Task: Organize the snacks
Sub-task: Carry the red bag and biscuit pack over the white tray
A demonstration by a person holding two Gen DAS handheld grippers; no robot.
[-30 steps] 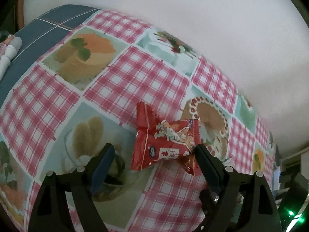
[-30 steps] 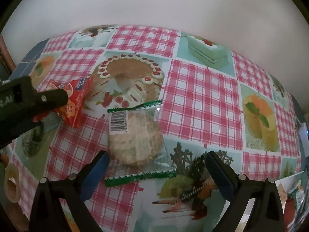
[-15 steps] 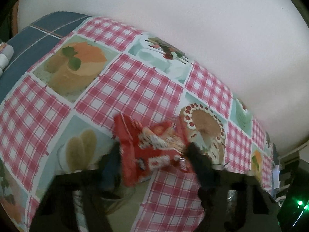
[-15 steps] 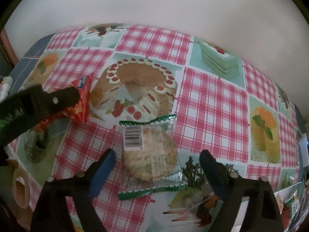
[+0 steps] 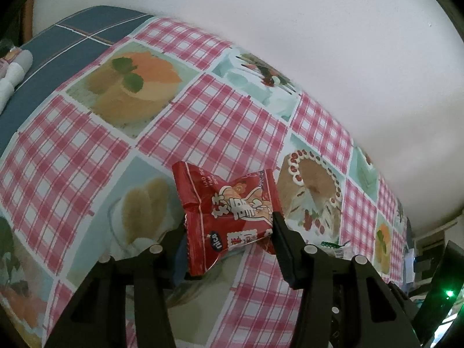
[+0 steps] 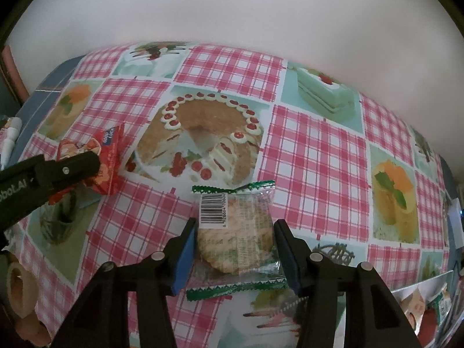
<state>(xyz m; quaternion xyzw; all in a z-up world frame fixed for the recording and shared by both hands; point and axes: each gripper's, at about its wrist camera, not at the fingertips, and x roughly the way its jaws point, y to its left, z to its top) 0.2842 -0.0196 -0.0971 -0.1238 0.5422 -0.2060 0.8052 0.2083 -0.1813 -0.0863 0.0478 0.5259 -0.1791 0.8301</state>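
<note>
My left gripper is shut on a red snack packet with cartoon print and holds it tilted just above the tablecloth; the packet also shows in the right wrist view, pinched by the left gripper's black fingers. My right gripper has closed in on a clear green-edged cracker packet with a barcode, lying flat on the table. Its pads sit at the packet's two sides, touching or nearly so.
The table wears a red-checked cloth with cake pictures, against a white wall. White tubes lie at the far left on a blue cloth. More snack packets lie at the lower right edge.
The left gripper has closed on the red packet and lifted it slightly. The right gripper has moved forward and narrowed around the cracker packet.
</note>
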